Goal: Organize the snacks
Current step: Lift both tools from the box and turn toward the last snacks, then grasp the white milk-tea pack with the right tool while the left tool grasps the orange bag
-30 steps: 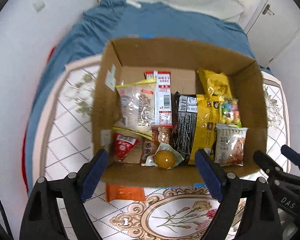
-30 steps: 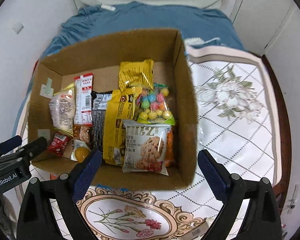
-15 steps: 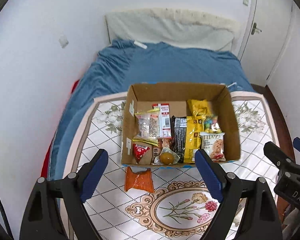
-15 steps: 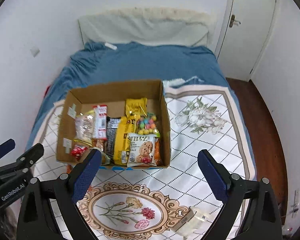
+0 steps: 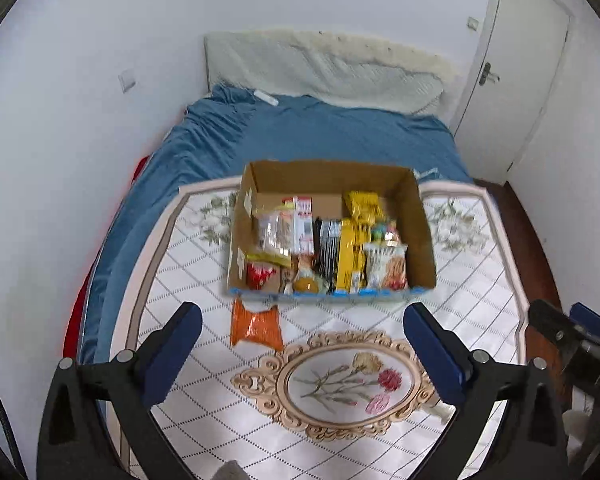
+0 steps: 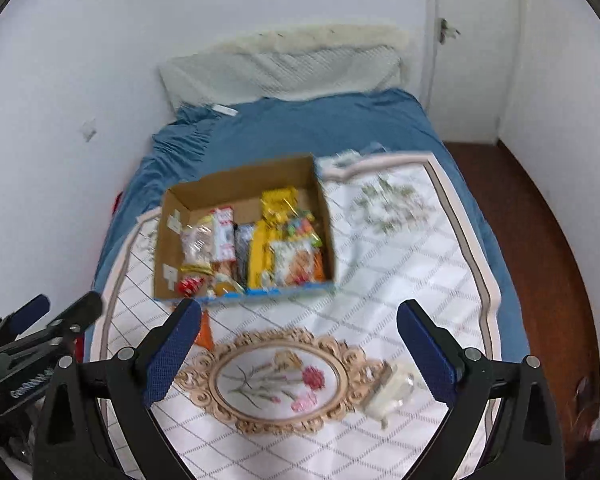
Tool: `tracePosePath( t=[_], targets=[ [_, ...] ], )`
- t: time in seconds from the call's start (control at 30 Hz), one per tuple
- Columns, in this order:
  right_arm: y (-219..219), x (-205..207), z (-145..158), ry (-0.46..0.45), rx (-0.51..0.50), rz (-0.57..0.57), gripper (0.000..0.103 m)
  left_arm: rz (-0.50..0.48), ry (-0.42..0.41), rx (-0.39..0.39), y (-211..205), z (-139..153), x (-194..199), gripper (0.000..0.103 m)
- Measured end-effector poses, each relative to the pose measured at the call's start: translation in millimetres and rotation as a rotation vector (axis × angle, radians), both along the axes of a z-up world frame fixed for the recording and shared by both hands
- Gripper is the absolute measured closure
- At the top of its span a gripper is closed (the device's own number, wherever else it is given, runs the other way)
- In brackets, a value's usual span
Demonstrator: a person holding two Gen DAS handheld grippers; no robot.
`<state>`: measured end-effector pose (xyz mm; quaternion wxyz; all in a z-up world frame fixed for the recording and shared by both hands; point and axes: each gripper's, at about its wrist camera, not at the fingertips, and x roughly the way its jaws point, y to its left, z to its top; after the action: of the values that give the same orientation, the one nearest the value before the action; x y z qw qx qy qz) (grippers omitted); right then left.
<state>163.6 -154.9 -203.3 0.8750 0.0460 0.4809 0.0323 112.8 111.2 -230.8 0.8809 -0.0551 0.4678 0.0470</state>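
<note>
A cardboard box [image 5: 332,228] sits open on a patterned white mat [image 5: 340,360] laid over a bed with a blue sheet [image 5: 300,132]. The box is packed with snacks [image 5: 324,248]: clear and white packets on its left side, black and yellow bags in the middle, and a cookie bag [image 5: 384,266] at its front right corner. 1 orange packet [image 5: 256,324] lies on the mat just outside the box's front wall. A small clear packet [image 6: 388,394] lies on the mat near the oval flower design, well apart from the box.

The left gripper [image 5: 300,356] hangs above the mat in front of the box, its jaws opening wide with nothing between them. The right gripper [image 6: 298,352] hangs beside it, jaws spread apart and empty. A white door [image 5: 512,80] stands closed in the far corner.
</note>
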Motion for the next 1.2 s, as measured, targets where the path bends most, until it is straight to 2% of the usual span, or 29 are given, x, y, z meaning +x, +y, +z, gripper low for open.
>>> tracePosePath(
  t=[0.07, 0.23, 0.43, 0.53, 0.67, 0.7, 0.73, 0.77, 0.83, 0.93, 1.07, 1.13, 1.2],
  targets=[
    [-20.2, -2.0, -20.2, 0.055, 0.009, -0.049, 0.003, -0.003, 0.045, -0.003, -3.2, -20.3, -0.1, 0.000],
    [-70.0, -0.4, -94.8, 0.228, 0.019, -0.168, 0.003, 0.017, 0.168, 0.027, -7.0, -81.3, 2.3, 0.000],
    [-116.6, -2.2, -214.7, 0.478, 0.082, -0.321, 0.003, 0.058, 0.312, 0.019, -2.2, -151.0, 1.9, 0.000],
    [-127.2, -5.4, -259.9, 0.558, 0.099, -0.376, 0.003, 0.076, 0.365, 0.039, 1.2, -179.2, 2.0, 0.000],
    [-129.5, -1.2, -306.9, 0.613, 0.111, -0.418, 0.003, 0.111, 0.434, 0.037, 12.3, -205.0, 7.6, 0.000],
    [-127.9, 0.4, -315.4, 0.624, 0.101, -0.417, 0.004, 0.121, 0.447, 0.032, 15.3, -210.5, 9.7, 0.000],
    [-125.6, 1.6, -323.2, 0.633, 0.085, -0.416, 0.012, 0.133, 0.457, 0.029, 19.0, -215.2, 12.4, 0.000],
    [-122.5, 2.6, -328.1, 0.633, 0.062, -0.415, 0.028, 0.143, 0.466, 0.031, 22.6, -218.6, 15.8, 0.000],
    [-115.7, 2.6, -334.5, 0.640, -0.005, -0.415, 0.039, 0.165, 0.484, 0.029, 30.7, -224.2, 24.3, 0.000],
    [-104.1, 1.4, -332.4, 0.609, 0.017, -0.383, 0.044, 0.232, 0.526, -0.035, 51.5, -233.6, 41.3, 0.000],
    [-78.0, 6.2, -326.8, 0.578, 0.041, -0.325, 0.044, 0.360, 0.553, -0.142, 84.6, -243.3, 67.1, 0.000],
    [-65.4, 11.1, -325.6, 0.566, 0.046, -0.300, 0.044, 0.397, 0.538, -0.145, 94.5, -246.2, 81.3, 0.000],
    [-52.2, 17.8, -327.5, 0.568, 0.052, -0.275, 0.044, 0.382, 0.542, -0.097, 94.8, -253.5, 97.2, 0.000]
  ],
)
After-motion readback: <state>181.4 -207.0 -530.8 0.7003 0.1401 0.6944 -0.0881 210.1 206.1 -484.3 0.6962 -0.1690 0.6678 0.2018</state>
